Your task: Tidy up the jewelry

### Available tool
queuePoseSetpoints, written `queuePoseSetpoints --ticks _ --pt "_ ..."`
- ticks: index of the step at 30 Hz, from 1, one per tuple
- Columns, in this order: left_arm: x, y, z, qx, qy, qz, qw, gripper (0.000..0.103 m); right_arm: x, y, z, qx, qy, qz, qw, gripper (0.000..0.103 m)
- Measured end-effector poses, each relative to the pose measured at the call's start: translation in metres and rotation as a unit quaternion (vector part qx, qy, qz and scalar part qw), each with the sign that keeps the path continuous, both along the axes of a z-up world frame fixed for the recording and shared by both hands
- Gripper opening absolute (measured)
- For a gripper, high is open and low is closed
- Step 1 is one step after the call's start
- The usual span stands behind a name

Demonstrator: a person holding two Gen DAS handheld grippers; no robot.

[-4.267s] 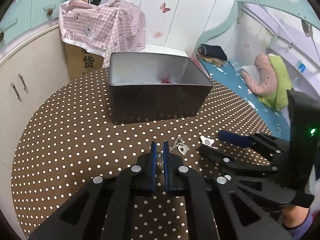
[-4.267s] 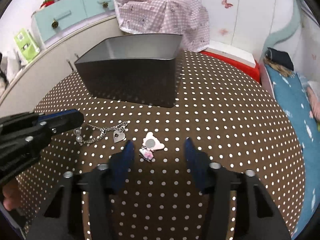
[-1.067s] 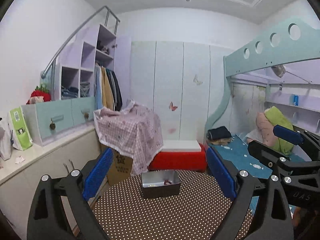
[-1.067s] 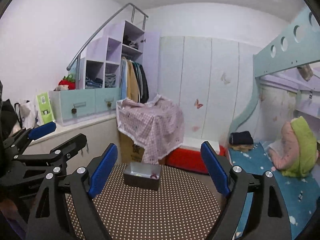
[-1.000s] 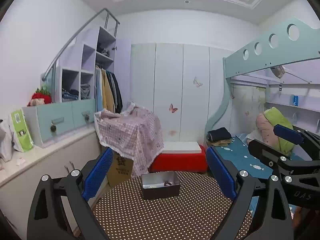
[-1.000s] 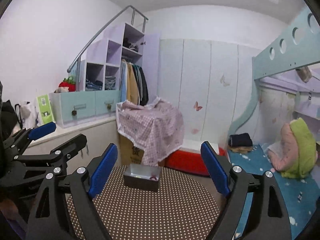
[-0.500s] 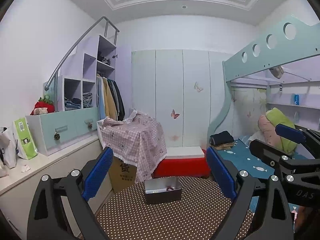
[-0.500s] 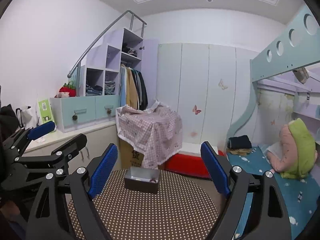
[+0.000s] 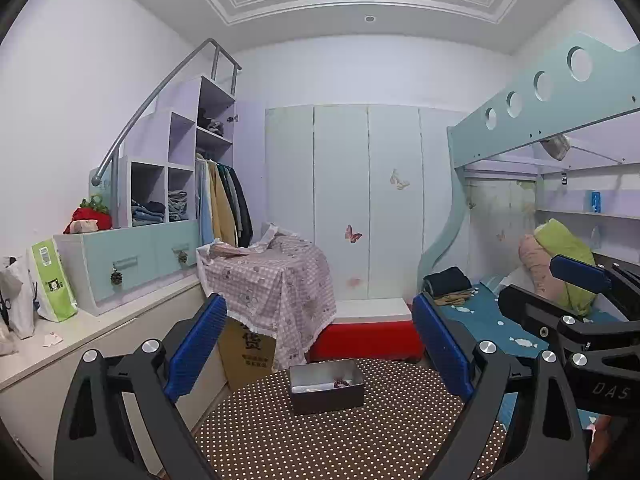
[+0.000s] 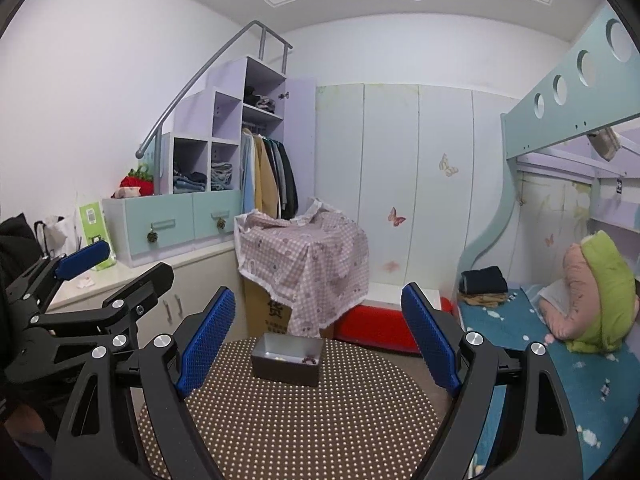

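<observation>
The grey metal box (image 9: 327,387) sits low in the centre of both views, on the round desk (image 9: 320,440) with its brown, white-dotted cover. Inside the box lie small pieces of jewelry (image 9: 343,383), one dark and beaded; the rest are too small to make out. The left hand-held gripper (image 9: 316,354) stands wide with nothing between its blue pads, well short of the box. The right hand-held gripper (image 10: 318,342) is also spread wide and empty. Behind the desk, mid-frame, are a pink checked cloth (image 9: 276,280) over a cardboard carton and a red bench (image 9: 366,338).
</observation>
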State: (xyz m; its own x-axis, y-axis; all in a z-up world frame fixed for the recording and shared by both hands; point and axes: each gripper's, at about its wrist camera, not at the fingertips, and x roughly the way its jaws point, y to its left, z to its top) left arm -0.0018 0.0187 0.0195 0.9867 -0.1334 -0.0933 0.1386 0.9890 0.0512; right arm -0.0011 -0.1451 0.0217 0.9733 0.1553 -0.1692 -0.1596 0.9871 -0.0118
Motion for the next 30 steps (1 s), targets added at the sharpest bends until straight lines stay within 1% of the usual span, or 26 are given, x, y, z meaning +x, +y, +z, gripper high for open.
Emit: queuePoseSetpoints --ticks 12,30 --pt "0.003 0.000 0.000 -0.004 0.000 -0.003 1.0000 0.091 0.001 0.000 -0.001 -0.001 0.000 -0.003 1.000 0.082" --pt "0.013 -0.008 -0.004 0.003 0.003 -0.002 1.0000 0.091 0.004 0.011 -0.002 -0.003 0.005 -0.007 1.000 0.082"
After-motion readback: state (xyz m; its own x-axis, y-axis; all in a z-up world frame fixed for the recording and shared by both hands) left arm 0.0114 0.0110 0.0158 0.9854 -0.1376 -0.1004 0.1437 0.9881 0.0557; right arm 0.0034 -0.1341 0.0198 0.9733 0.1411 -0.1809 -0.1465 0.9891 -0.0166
